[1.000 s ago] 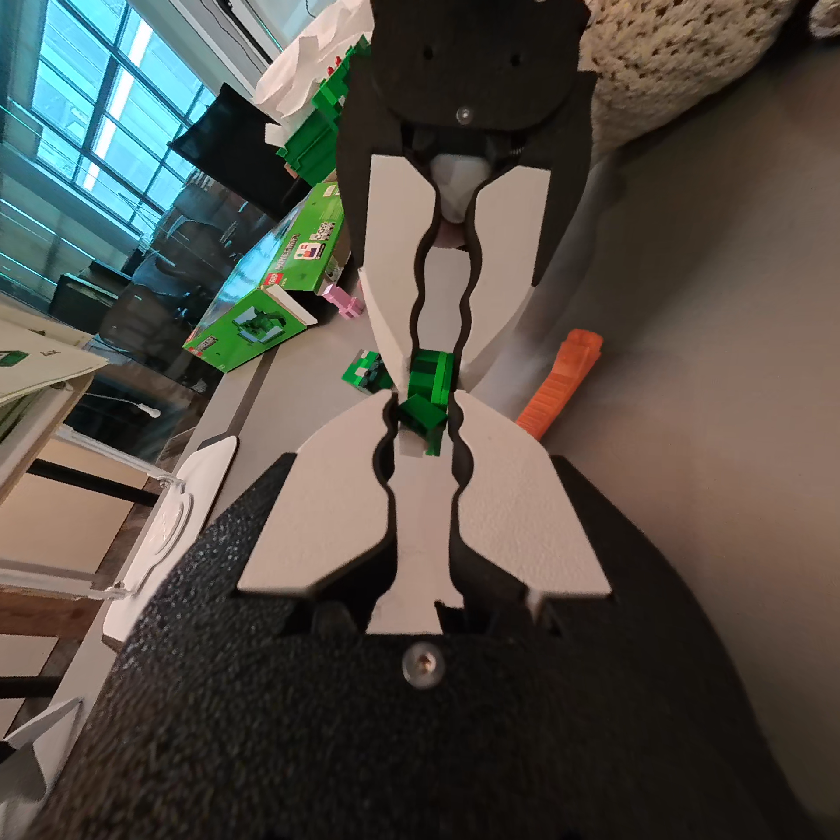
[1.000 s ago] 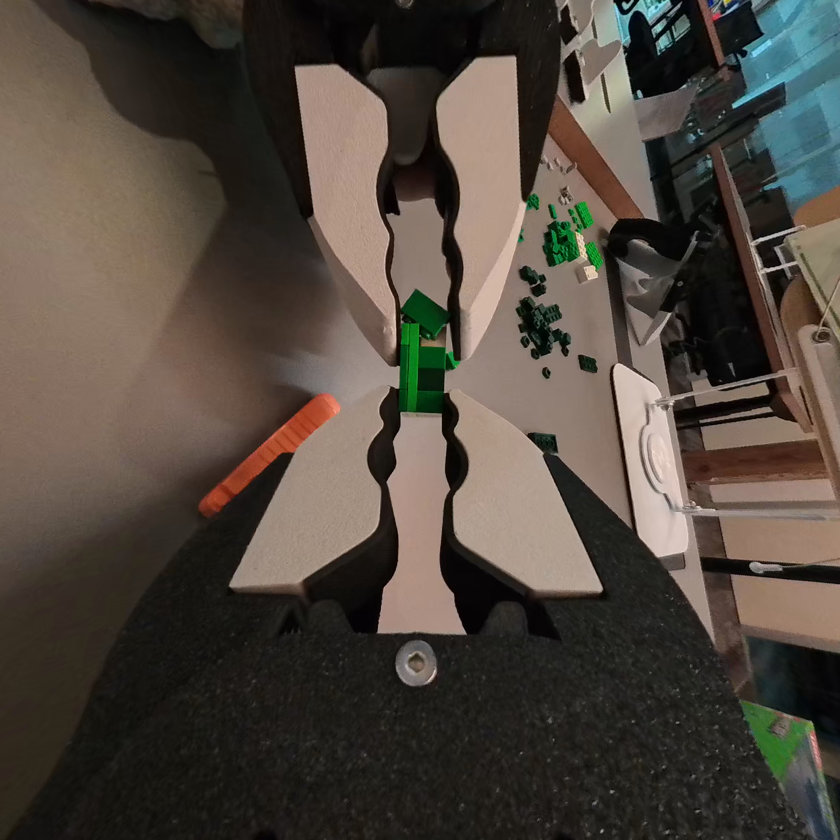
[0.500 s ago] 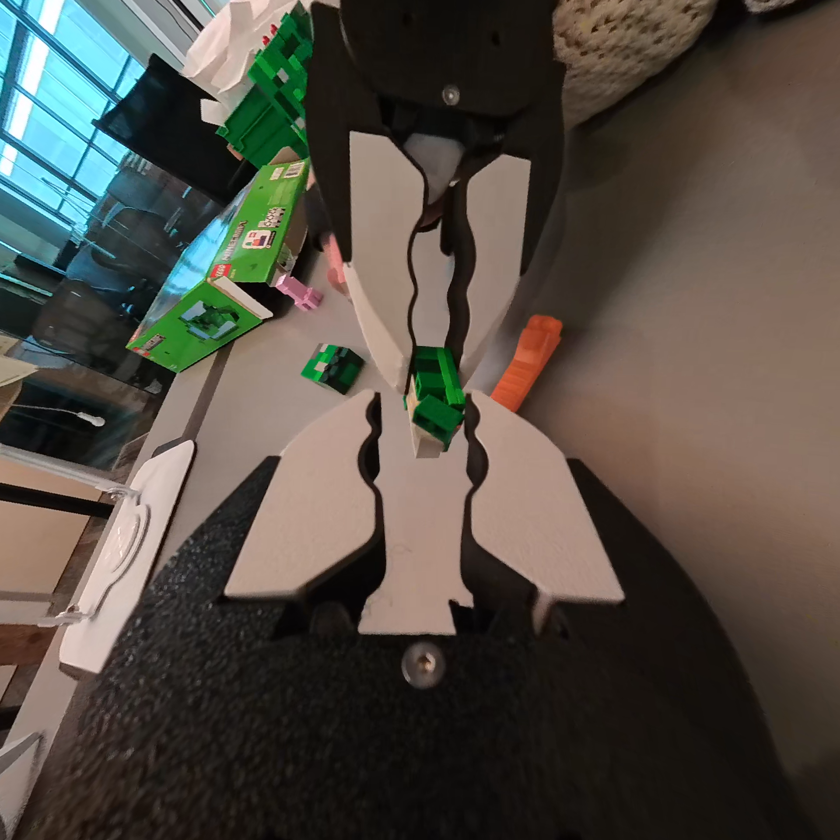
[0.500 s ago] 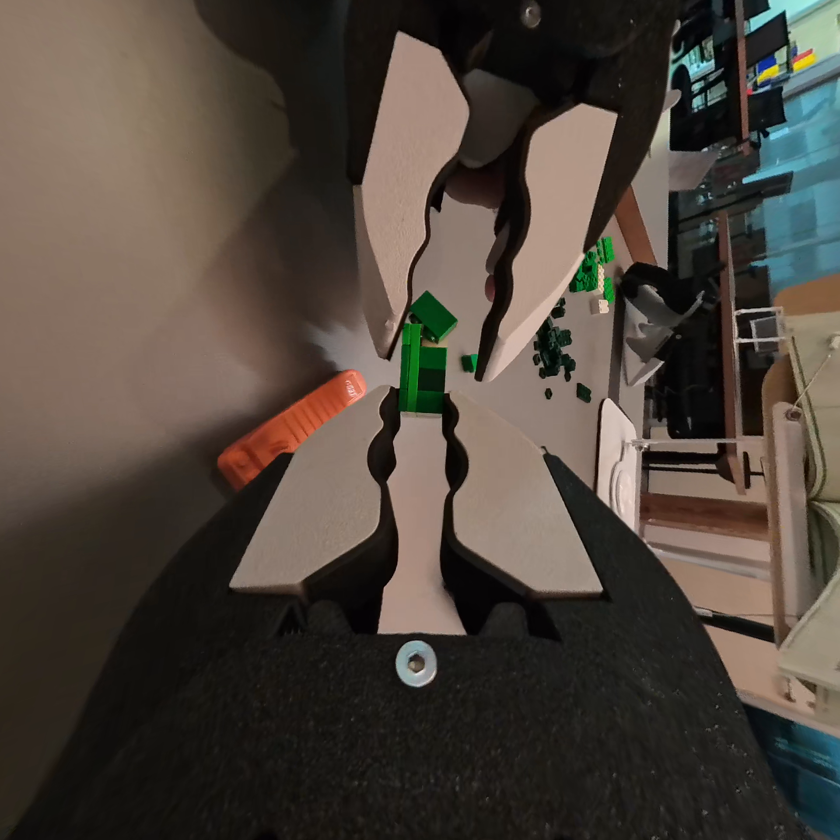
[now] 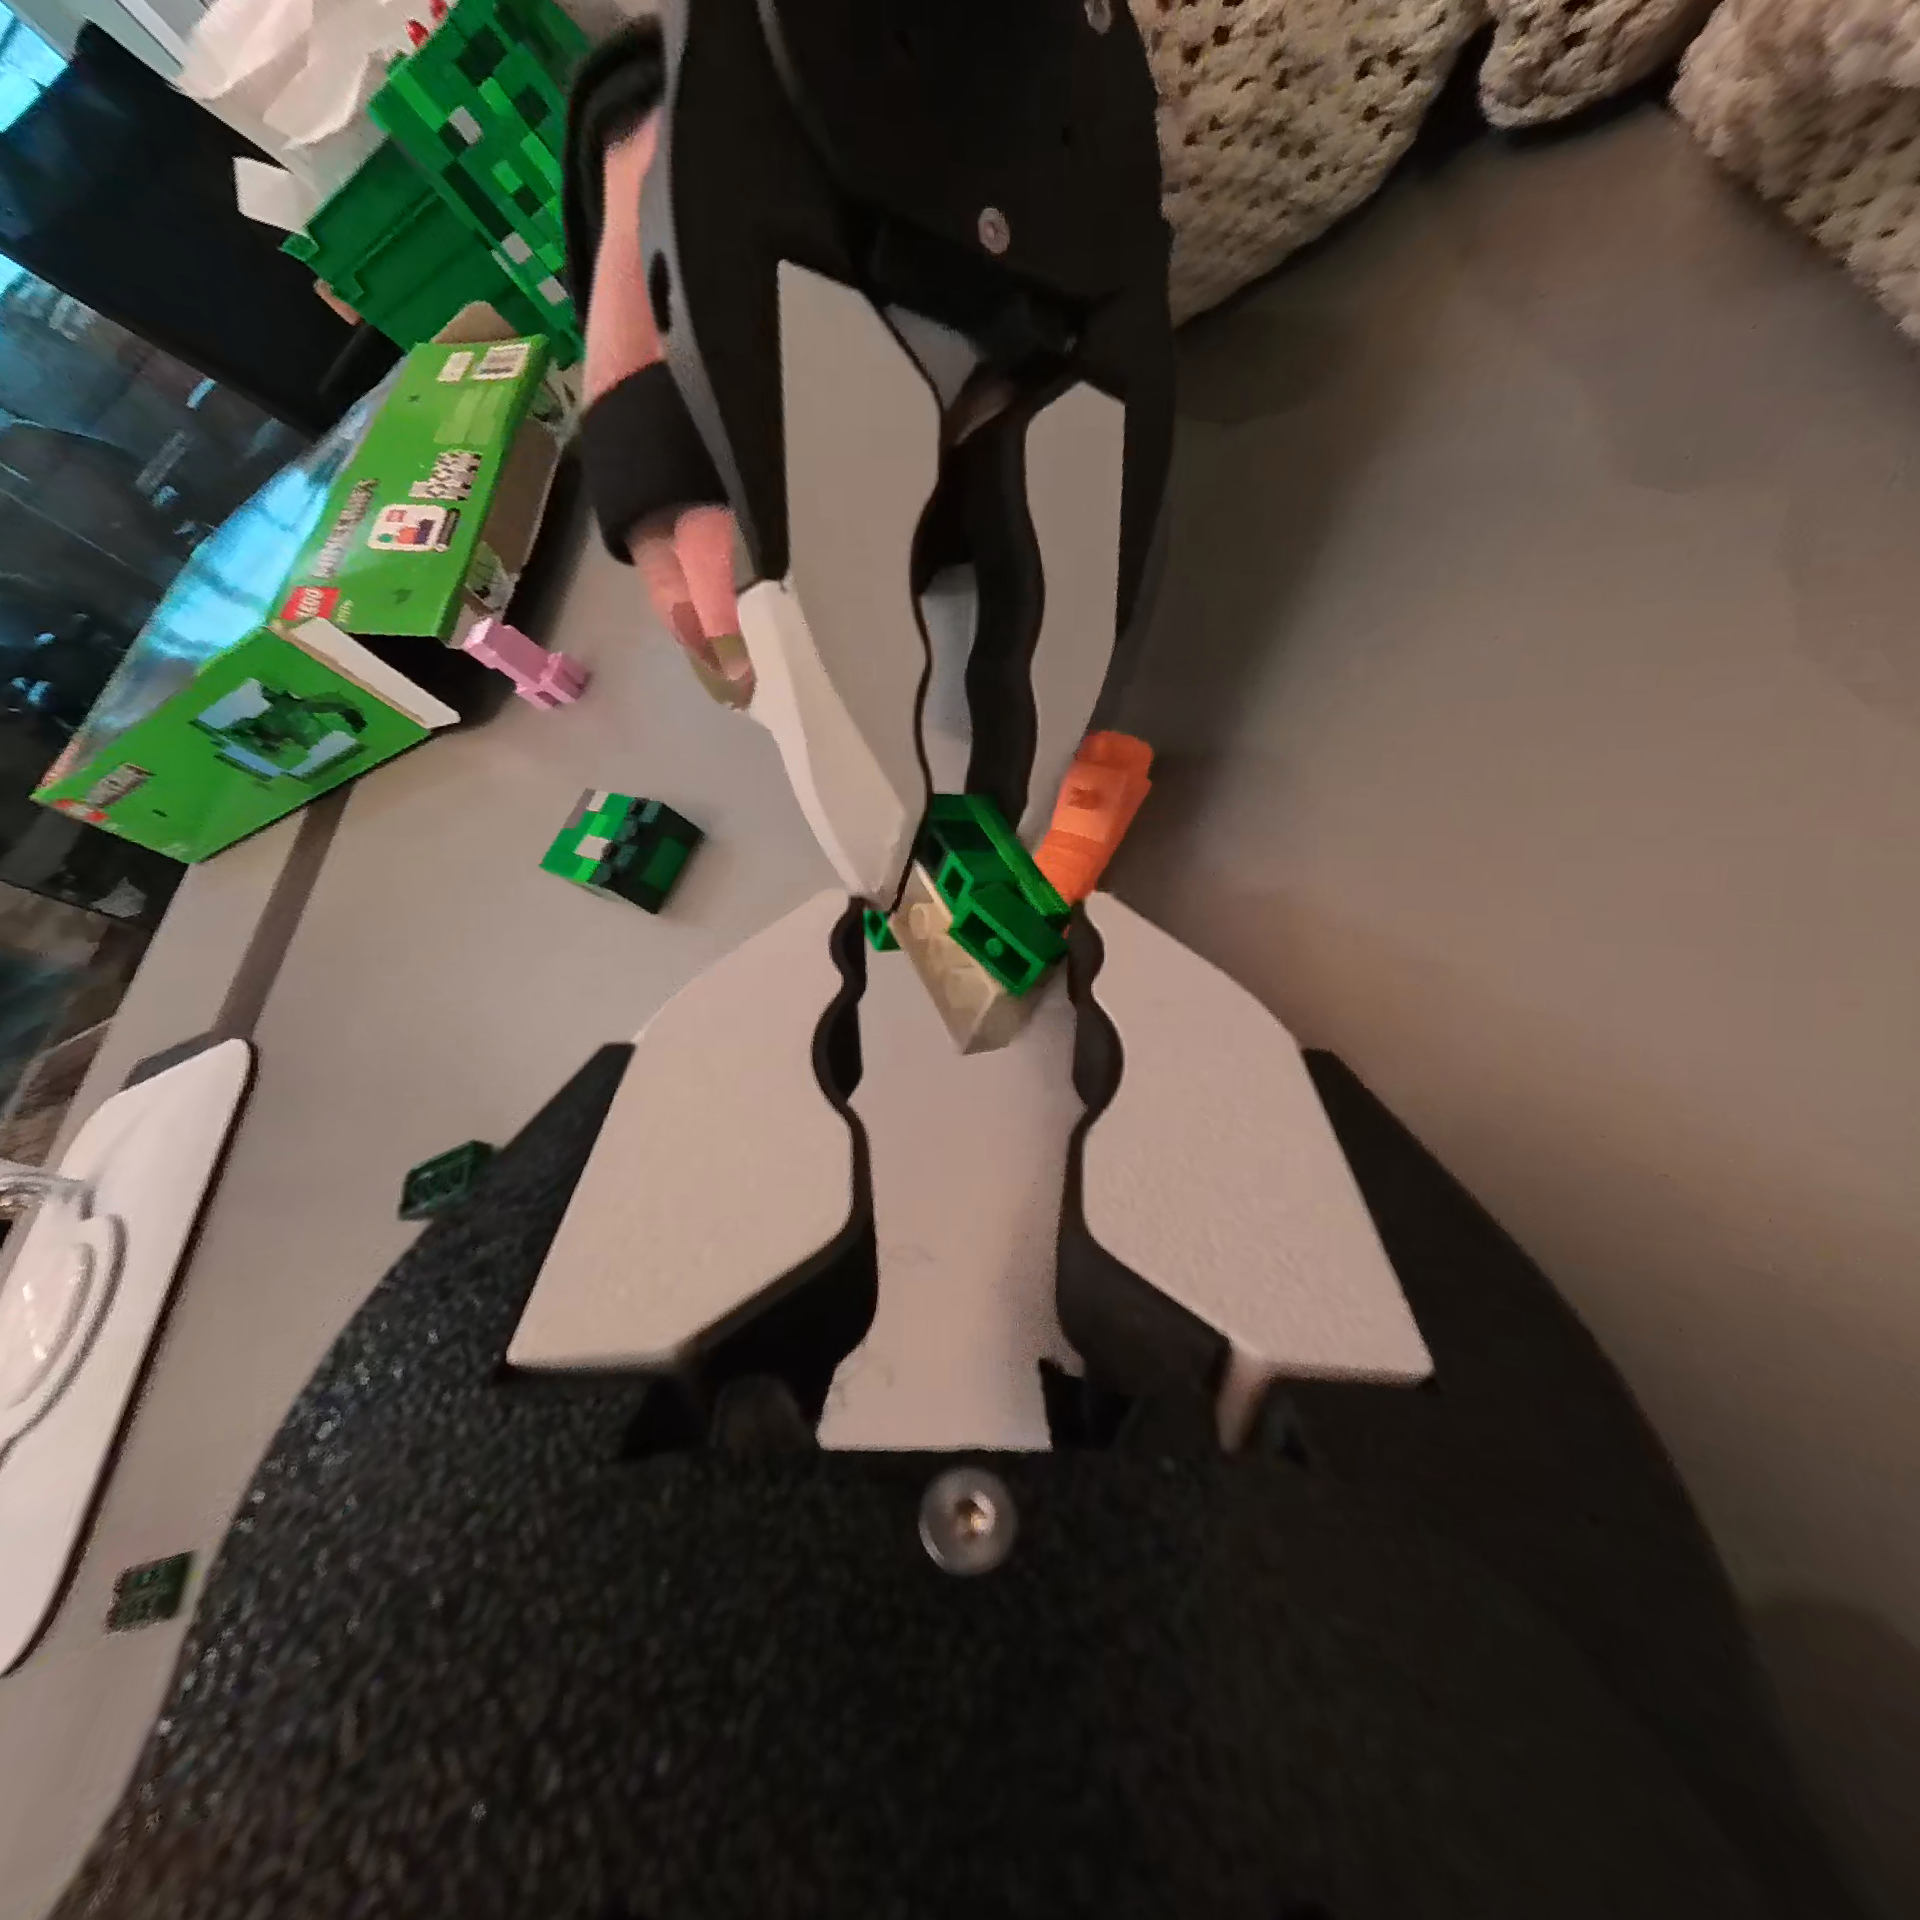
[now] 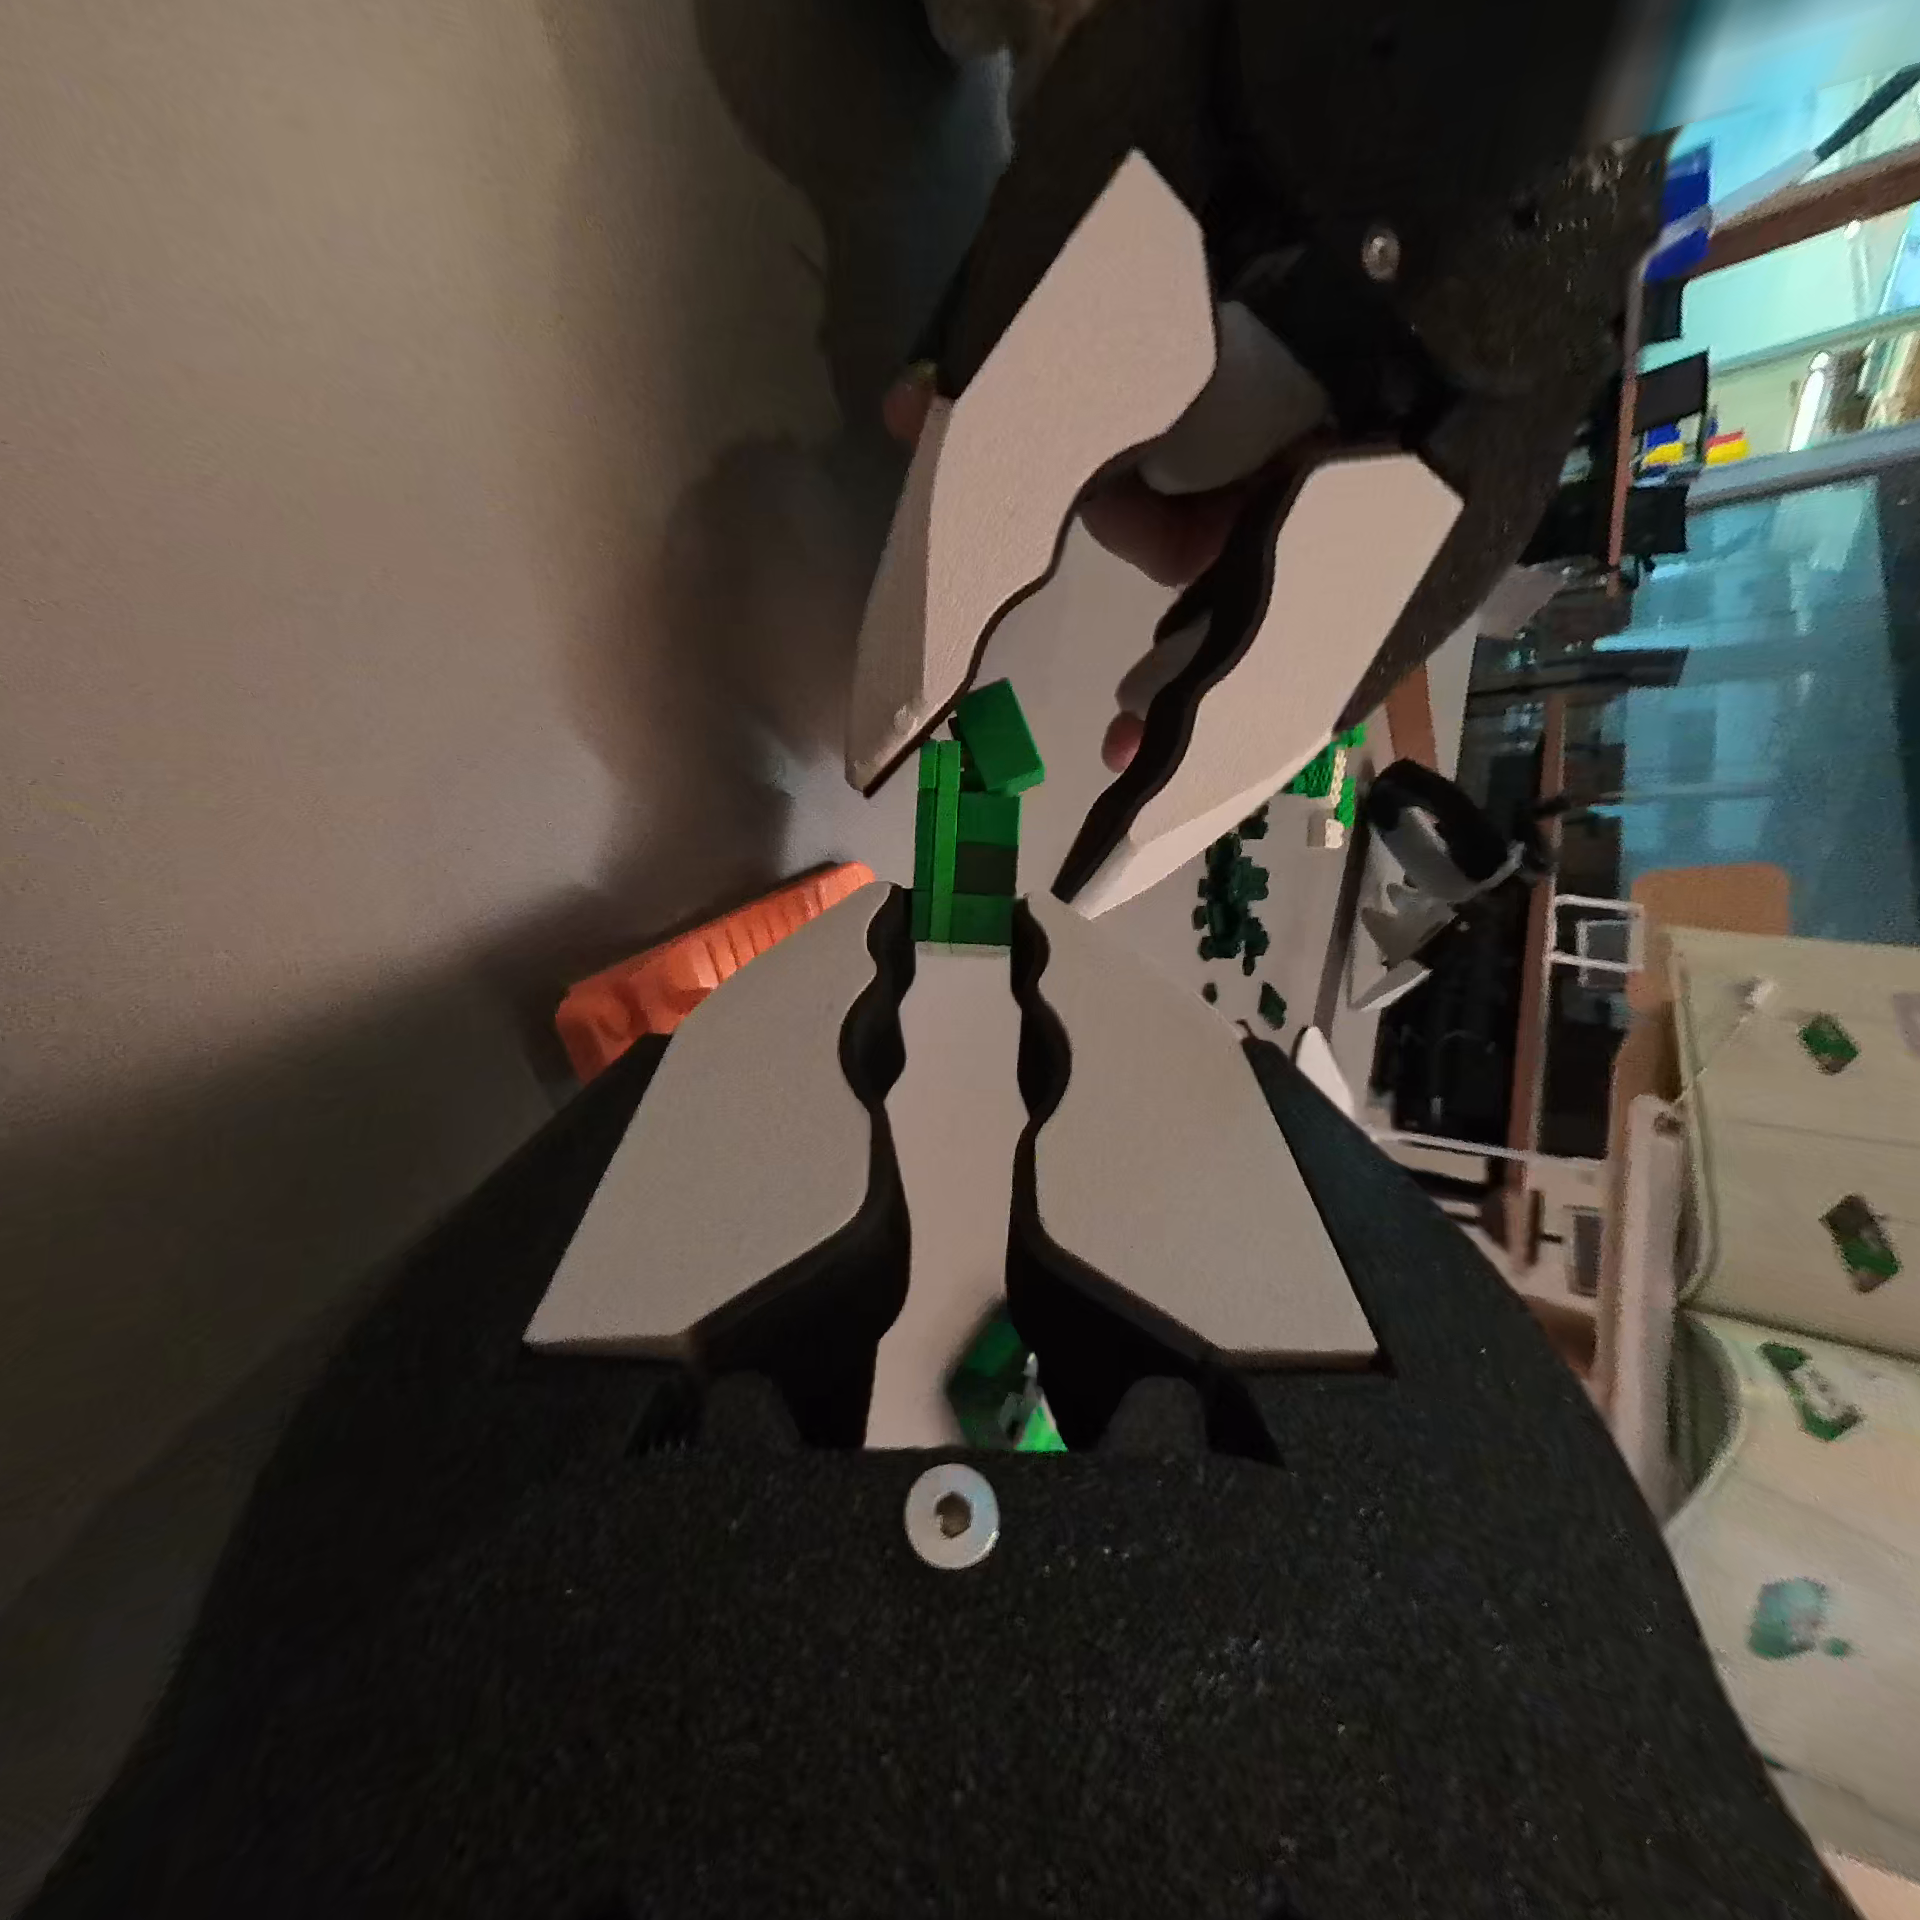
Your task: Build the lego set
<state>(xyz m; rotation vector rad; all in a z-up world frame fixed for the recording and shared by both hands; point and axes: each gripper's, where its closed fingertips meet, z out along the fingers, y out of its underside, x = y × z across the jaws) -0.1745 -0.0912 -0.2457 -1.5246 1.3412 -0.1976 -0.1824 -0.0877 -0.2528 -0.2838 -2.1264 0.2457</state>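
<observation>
Over grey table [image 5: 1558,727], right gripper [image 6: 961,914] pinches green lego stack [image 6: 961,862]; left gripper [image 5: 966,914] spread.

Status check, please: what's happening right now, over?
Right gripper shut on green brick stack. Left gripper open around it. Small green piece tilted at stack's end. Orange tool lies beyond.

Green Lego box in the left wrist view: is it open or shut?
Open. The green Lego box lies flat, and its white end flap hangs outward at the near end, leaving a dark gap.
</observation>
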